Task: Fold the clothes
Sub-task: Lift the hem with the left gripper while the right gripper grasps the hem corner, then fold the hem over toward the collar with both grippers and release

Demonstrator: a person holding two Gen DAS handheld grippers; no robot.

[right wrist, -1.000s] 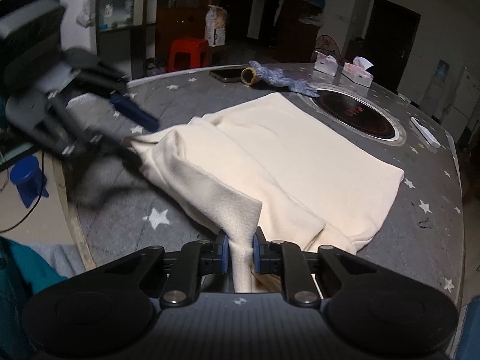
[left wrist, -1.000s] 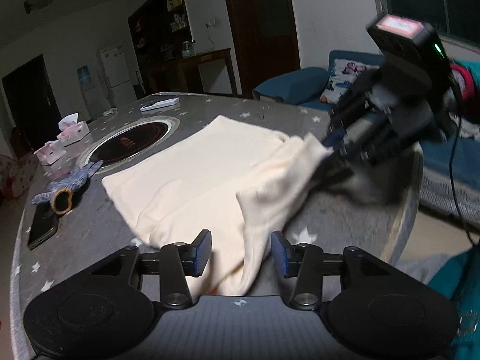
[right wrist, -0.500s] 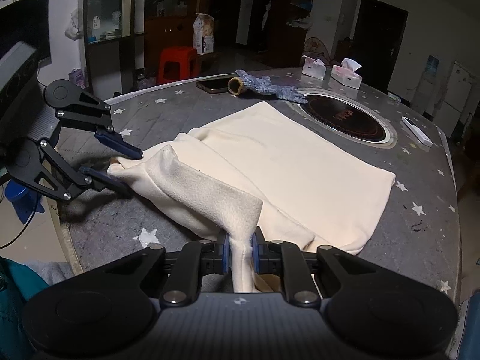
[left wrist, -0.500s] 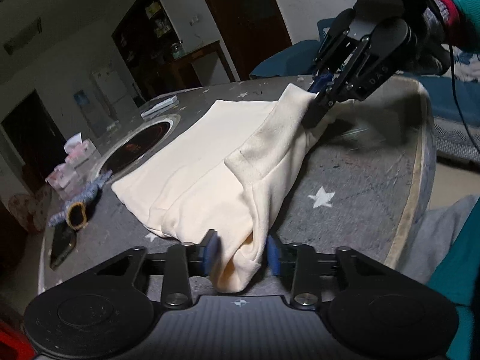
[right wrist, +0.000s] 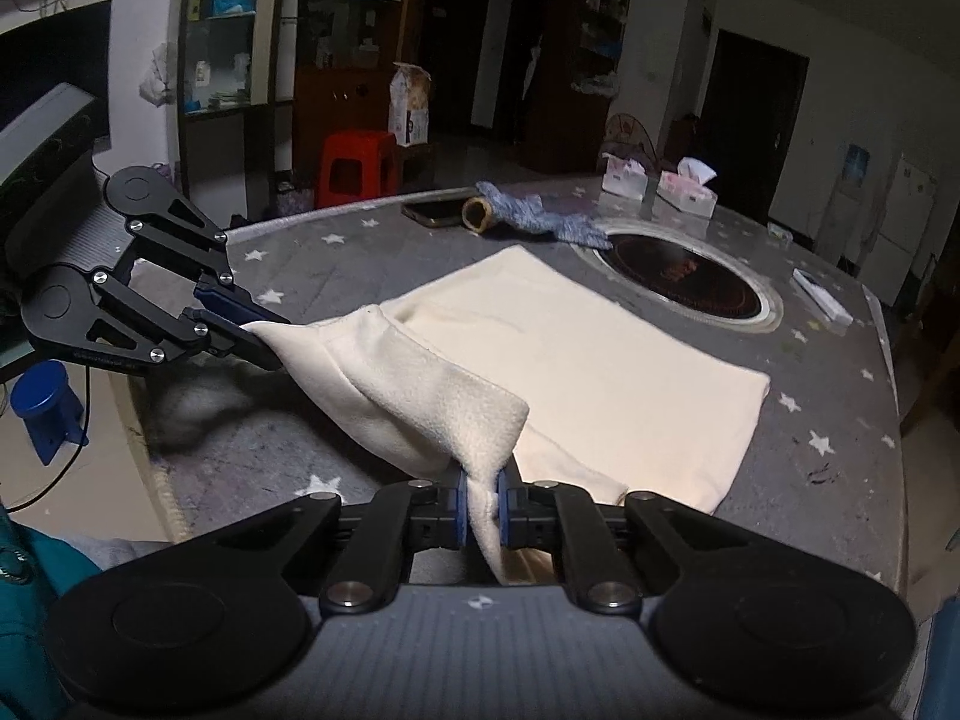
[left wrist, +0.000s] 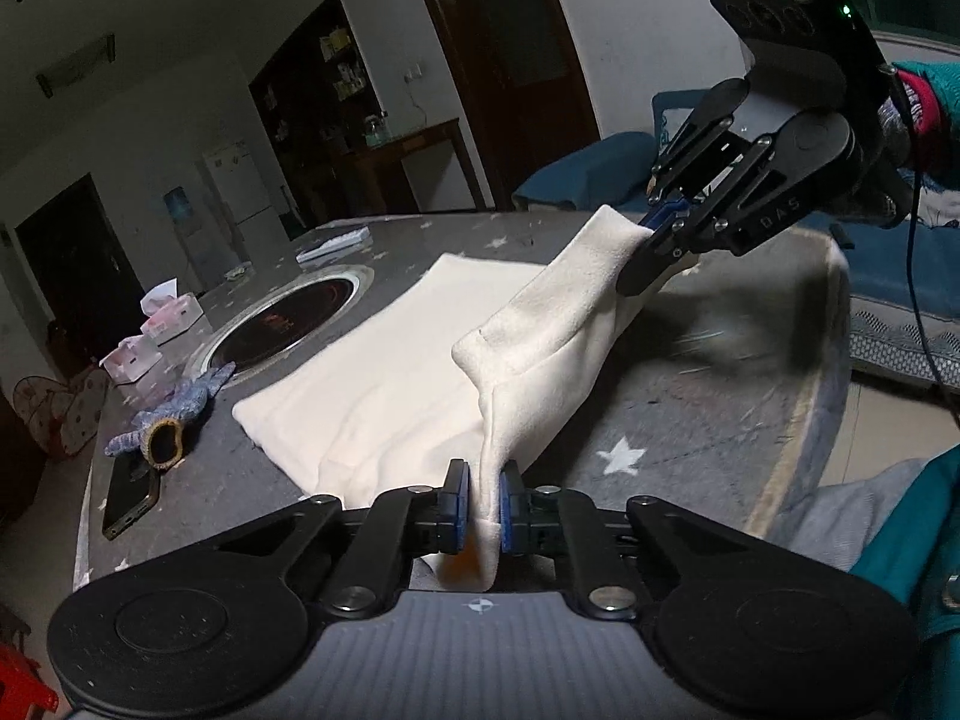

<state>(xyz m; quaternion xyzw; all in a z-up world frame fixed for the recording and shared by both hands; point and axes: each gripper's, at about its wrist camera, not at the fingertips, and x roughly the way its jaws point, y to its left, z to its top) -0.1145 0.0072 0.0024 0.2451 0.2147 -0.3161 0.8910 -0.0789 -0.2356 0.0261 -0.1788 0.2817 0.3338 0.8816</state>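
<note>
the left claw (left wrist: 480, 507) is pinched tight on one corner of the cream cloth (left wrist: 384, 384), and the right claw (right wrist: 482, 507) is pinched tight on the other corner, so that near edge hangs up in the air between them. the rest of the cloth lies flat on the grey counter (right wrist: 828, 396) with stars, close to the round edge by the person, with bare counter on both sides. farther back sit a dark round burner (right wrist: 690, 282), a blue glove (right wrist: 534, 216), a phone (left wrist: 129, 495) and two tissue boxes (right wrist: 660, 183).
</note>
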